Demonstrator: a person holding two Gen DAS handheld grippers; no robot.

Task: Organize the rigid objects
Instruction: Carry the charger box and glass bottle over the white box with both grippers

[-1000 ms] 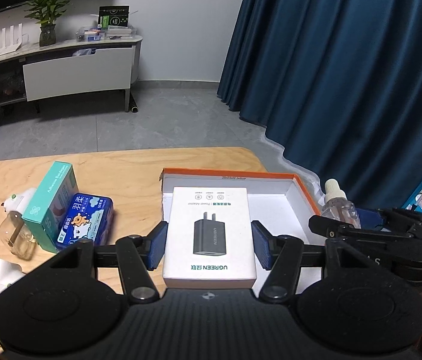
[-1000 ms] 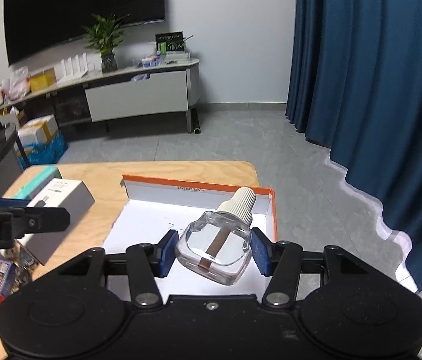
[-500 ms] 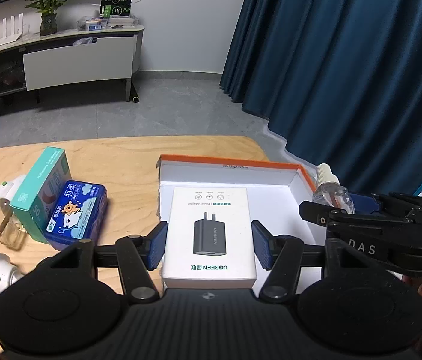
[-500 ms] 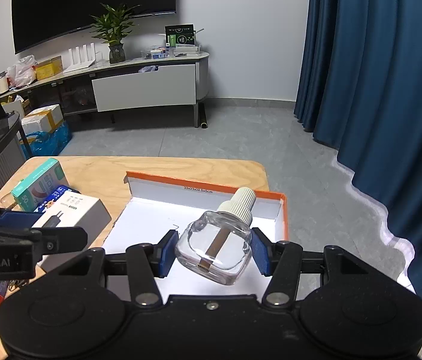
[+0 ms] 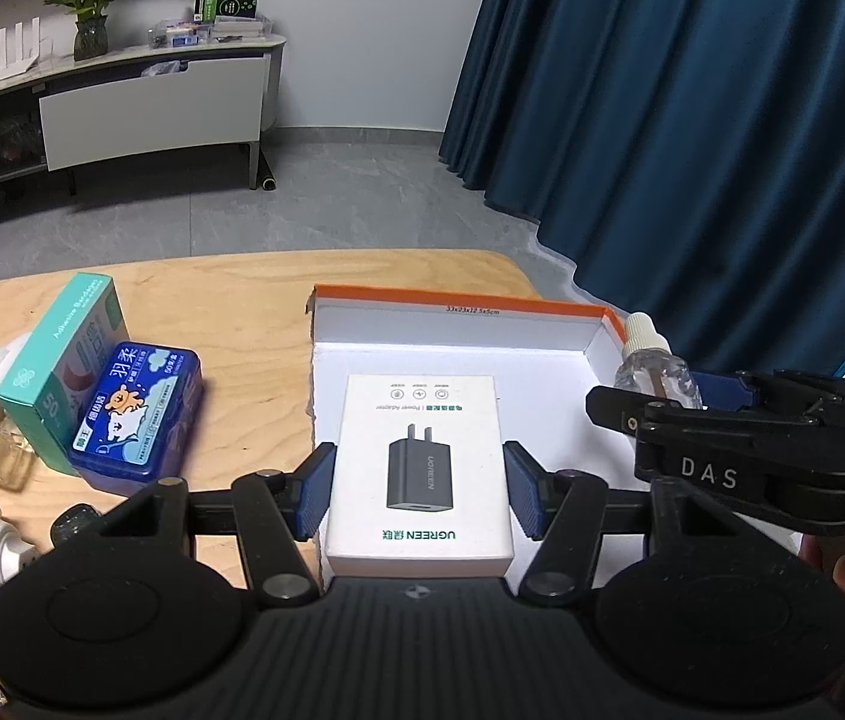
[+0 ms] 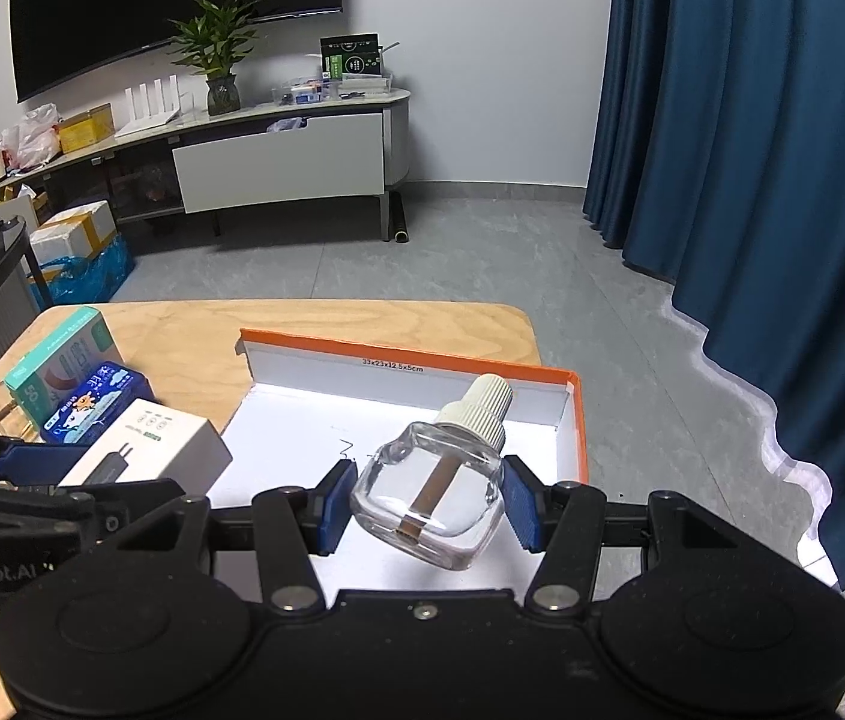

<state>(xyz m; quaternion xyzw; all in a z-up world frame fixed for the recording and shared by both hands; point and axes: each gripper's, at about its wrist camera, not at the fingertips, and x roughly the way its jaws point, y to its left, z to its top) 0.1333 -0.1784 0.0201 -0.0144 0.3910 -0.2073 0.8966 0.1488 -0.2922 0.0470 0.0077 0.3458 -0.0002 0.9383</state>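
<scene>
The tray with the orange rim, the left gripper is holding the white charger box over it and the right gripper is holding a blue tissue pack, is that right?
Not quite. The right gripper holds a clear glass bottle, as the right wrist view shows. The left gripper does hold the charger box over the tray.

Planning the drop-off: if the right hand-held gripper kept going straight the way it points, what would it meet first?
Probably the white floor of the orange-rimmed box. The right hand-held gripper, clamped on the glass bottle, tilts down into it; depth is uncertain.

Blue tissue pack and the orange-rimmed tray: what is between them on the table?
Only bare wooden table between blue tissue pack and tray, per left wrist view.
</scene>
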